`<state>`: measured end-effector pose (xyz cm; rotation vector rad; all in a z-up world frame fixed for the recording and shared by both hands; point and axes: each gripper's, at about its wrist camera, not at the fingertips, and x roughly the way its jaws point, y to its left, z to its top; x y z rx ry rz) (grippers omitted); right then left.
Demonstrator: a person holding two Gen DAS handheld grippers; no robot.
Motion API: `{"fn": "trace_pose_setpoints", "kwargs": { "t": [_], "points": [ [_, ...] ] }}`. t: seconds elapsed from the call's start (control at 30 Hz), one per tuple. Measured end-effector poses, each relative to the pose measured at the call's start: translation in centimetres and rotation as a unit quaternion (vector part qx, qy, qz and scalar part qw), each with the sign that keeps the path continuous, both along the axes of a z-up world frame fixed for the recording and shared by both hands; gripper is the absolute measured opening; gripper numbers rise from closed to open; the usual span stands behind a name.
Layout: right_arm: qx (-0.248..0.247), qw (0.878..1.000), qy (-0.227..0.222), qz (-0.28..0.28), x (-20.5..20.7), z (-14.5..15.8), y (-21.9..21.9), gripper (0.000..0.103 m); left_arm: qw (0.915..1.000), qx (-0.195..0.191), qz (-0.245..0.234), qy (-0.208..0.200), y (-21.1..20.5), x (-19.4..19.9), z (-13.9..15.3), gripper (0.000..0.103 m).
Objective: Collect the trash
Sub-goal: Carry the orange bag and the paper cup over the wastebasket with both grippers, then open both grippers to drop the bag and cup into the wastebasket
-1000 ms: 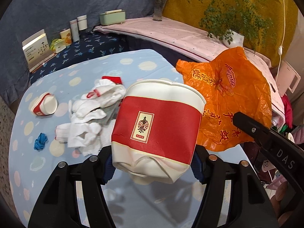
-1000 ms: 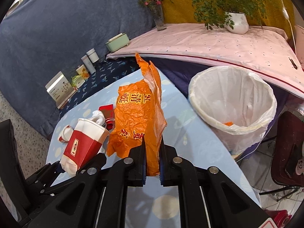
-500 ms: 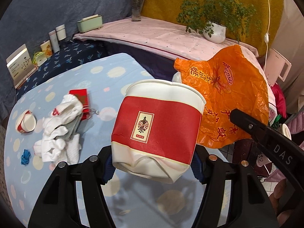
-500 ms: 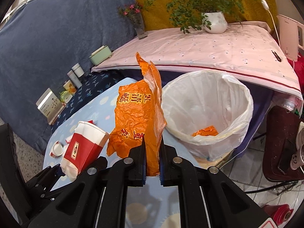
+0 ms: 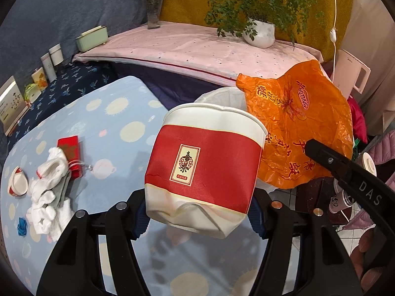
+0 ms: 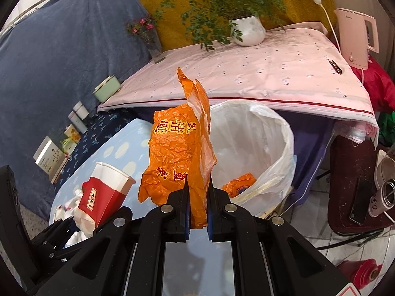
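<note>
**Both grippers hold trash near the bin**

Fingers of the left gripper (image 5: 197, 218) stand fairly wide and press on both sides of the paper cup (image 5: 205, 170), near its bottom. This cup is white with a broad red band and a small label with characters. Its bottom part is dented and wrinkled, and the rim is pushed a little out of round. It is held in the air above the table (image 5: 118, 123), tilted.

Fingers of the right gripper (image 6: 197, 212) are almost closed, with only the thin orange plastic bag (image 6: 177, 153) pinched between the pads. That bag is crumpled, shiny, with yellow and red printed characters, and it stands up from the fingers like a flag. It hangs beside the trash bin (image 6: 279, 143), at the table edge.

Inside the bin is a white, half-transparent liner, and one orange piece (image 6: 240, 185) lies at the bottom.

On the table, covered with a light blue cloth with pale dots, there are white crumpled tissues (image 5: 49, 192), a small red-and-white cup (image 5: 17, 185) on its side, a red flat packet (image 5: 70, 151) and a small blue thing (image 5: 22, 226).
</note>
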<state>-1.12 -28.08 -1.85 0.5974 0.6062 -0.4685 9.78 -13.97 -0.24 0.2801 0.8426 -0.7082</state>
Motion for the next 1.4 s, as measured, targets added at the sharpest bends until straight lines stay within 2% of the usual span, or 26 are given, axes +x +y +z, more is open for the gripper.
{"fn": "trace_pose_setpoints", "kwargs": {
  "t": [0.33,0.7,0.77,0.87,0.93,1.03,1.17,1.4],
  "points": [
    [0.008,0.999,0.012,-0.041,0.0,-1.6,-4.3,0.009,0.9994,0.008,-0.032,0.011,-4.8,1.0,-1.3,0.061],
    [0.013,0.998,0.026,-0.052,1.6,-3.2,-6.8,0.009,0.9984,0.009,-0.048,0.029,-8.2,2.8,-3.0,0.061],
    [0.013,0.998,0.028,-0.052,2.0,-3.5,-7.0,0.010,0.9983,0.006,-0.048,0.032,-8.5,3.2,-3.2,0.063],
    [0.015,0.998,0.032,-0.049,2.6,-3.8,-7.2,0.011,0.9986,0.001,-0.041,0.032,-8.5,3.6,-3.3,0.074],
    [0.015,0.998,0.035,-0.046,3.0,-4.0,-7.2,0.016,0.9988,-0.007,-0.038,0.031,-8.3,3.7,-3.3,0.080],
    [0.014,0.998,0.039,-0.044,3.3,-4.2,-7.0,0.018,0.9990,-0.006,-0.031,0.031,-8.0,3.9,-3.4,0.081],
    [0.012,0.998,0.040,-0.043,3.6,-4.3,-6.6,0.035,0.9992,-0.005,-0.017,0.036,-7.2,4.4,-3.7,0.081],
    [0.010,0.998,0.042,-0.036,4.1,-4.0,-5.6,0.037,0.9992,-0.009,0.003,0.038,-5.4,4.8,-3.4,0.081]
  ]
}}
